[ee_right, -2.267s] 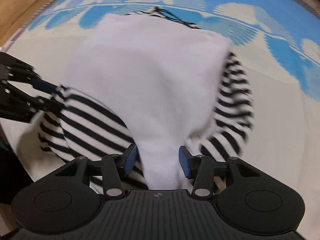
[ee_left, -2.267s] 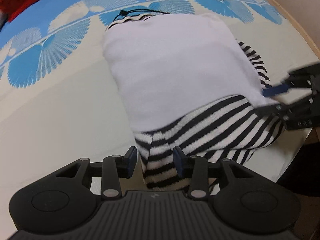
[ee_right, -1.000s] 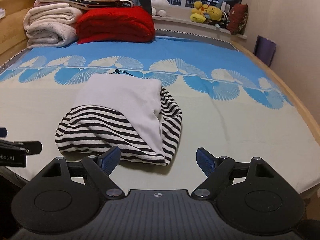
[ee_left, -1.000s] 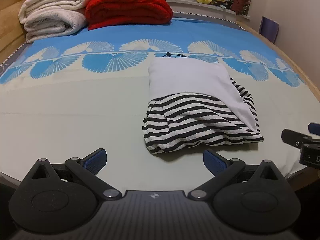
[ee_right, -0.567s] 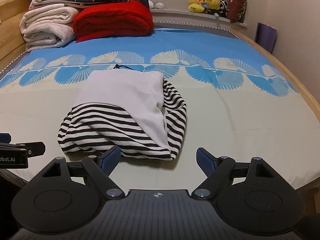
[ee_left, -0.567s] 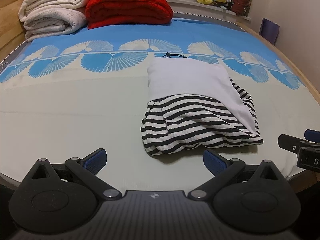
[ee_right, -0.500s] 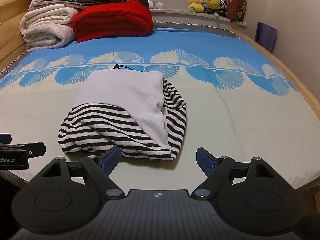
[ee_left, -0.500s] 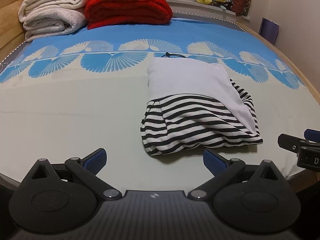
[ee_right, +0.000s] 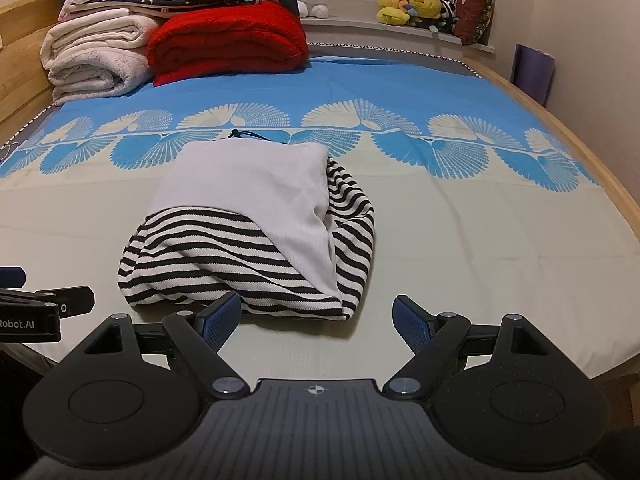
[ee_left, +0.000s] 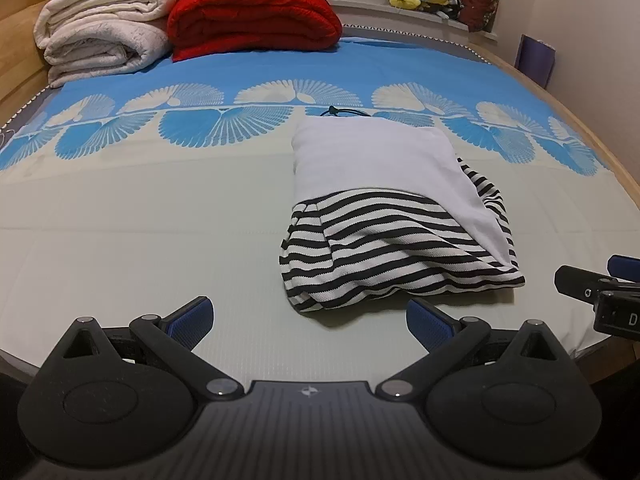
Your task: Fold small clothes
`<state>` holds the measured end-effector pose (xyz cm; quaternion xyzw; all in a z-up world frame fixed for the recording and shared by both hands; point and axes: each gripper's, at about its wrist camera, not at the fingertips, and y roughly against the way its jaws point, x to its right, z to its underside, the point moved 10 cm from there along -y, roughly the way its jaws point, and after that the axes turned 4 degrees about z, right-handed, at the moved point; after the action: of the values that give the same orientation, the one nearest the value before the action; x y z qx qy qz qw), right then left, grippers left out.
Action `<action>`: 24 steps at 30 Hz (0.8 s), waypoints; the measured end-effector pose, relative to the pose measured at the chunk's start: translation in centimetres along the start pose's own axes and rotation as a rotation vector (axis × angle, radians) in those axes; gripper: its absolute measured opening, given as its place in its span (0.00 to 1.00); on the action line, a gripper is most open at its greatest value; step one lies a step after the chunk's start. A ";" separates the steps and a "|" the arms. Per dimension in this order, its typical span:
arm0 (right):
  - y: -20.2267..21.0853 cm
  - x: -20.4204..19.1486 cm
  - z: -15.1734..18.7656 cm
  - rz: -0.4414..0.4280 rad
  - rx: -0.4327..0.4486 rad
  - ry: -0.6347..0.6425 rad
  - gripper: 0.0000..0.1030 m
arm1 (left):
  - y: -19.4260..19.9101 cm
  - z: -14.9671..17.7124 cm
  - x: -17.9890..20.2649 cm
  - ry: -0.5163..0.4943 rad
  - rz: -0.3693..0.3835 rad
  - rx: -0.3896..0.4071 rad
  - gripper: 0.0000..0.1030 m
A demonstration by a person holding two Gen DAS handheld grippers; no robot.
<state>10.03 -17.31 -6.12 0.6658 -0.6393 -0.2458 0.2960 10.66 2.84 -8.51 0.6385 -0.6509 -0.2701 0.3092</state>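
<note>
My left gripper point(ee_left: 308, 318) hangs spread wide and empty just short of the folded striped garment point(ee_left: 396, 252) lying on the bed sheet point(ee_left: 140, 216); my right gripper point(ee_right: 318, 316) likewise. I'd press the rumpled near hem flat. Bare sheet lies left; the wooden bed edge point(ee_right: 592, 156) is close right.

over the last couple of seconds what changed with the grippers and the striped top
Both grippers let go of the striped top and pulled back toward the near edge of the bed: the left gripper and the right gripper now hover open, touching nothing. The top lies folded. For the last second nothing has shifted.
</note>
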 end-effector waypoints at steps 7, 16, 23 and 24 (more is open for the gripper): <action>0.1 -0.1 0.0 0.000 -0.001 0.004 0.81 | 0.0 0.0 0.0 -0.005 0.007 0.004 1.00; 0.1 -0.1 0.0 0.001 -0.001 0.003 0.81 | 0.1 0.0 0.0 -0.015 0.014 0.009 1.00; 0.1 -0.1 0.0 0.001 -0.002 0.003 0.81 | 0.1 -0.1 0.0 -0.022 0.017 0.011 1.00; 0.1 -0.1 0.0 0.001 -0.002 0.003 0.81 | 0.1 -0.1 0.0 -0.023 0.018 0.011 1.00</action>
<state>9.97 -17.22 -6.04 0.6656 -0.6389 -0.2453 0.2978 10.65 2.80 -8.40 0.6312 -0.6616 -0.2711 0.3006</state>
